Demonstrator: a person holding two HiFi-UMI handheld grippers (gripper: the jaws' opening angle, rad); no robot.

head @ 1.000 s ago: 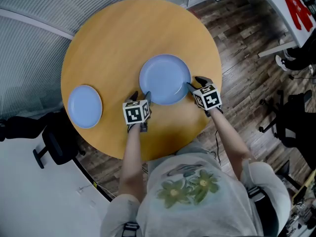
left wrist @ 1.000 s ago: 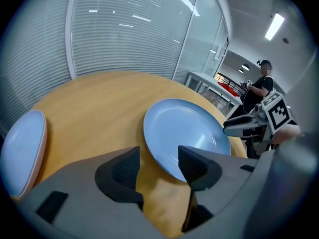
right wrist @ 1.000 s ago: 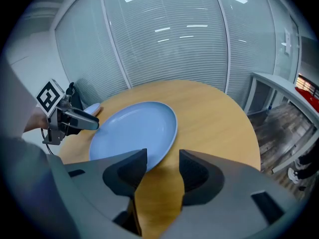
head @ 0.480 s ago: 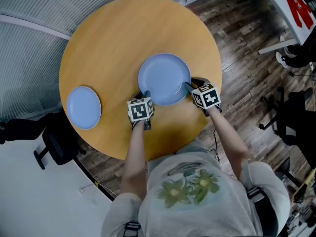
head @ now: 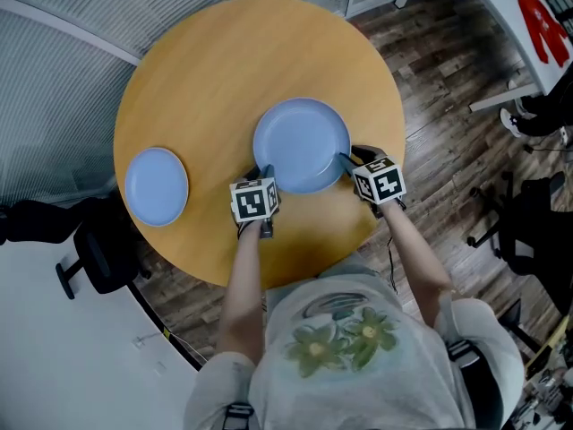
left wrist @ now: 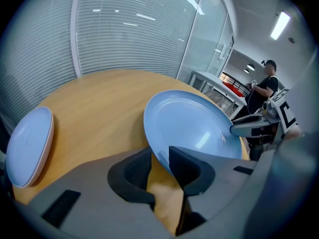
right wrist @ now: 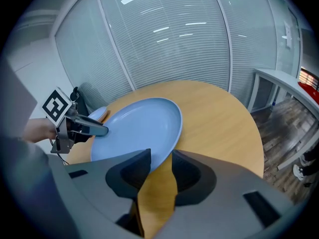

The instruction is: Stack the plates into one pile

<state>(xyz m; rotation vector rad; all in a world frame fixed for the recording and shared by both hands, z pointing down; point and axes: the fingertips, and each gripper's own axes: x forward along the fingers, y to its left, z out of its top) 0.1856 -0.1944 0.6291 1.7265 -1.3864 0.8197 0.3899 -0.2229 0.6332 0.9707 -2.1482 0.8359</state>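
A large blue plate (head: 300,141) sits in the middle of the round wooden table (head: 224,70). My left gripper (head: 261,173) is shut on its near-left rim, and the plate (left wrist: 194,123) rises tilted from between the pads of that gripper (left wrist: 160,158). On the opposite side, my right gripper (head: 347,158) grips the near-right rim, and the plate's (right wrist: 139,128) edge is pinched between its jaws (right wrist: 160,161). A smaller blue plate (head: 156,186) lies alone at the table's left edge. Whether the large plate is off the table I cannot tell.
A black office chair (head: 98,249) stands off the table's left edge. A white table with red print (head: 537,16) is at the top right over wood flooring. A person (left wrist: 266,88) stands far behind. Glass walls with blinds surround the table.
The left gripper slid right onto the large plate's rim. Both grippers' jaws closed from wide open onto the rim. The plate has barely shifted.
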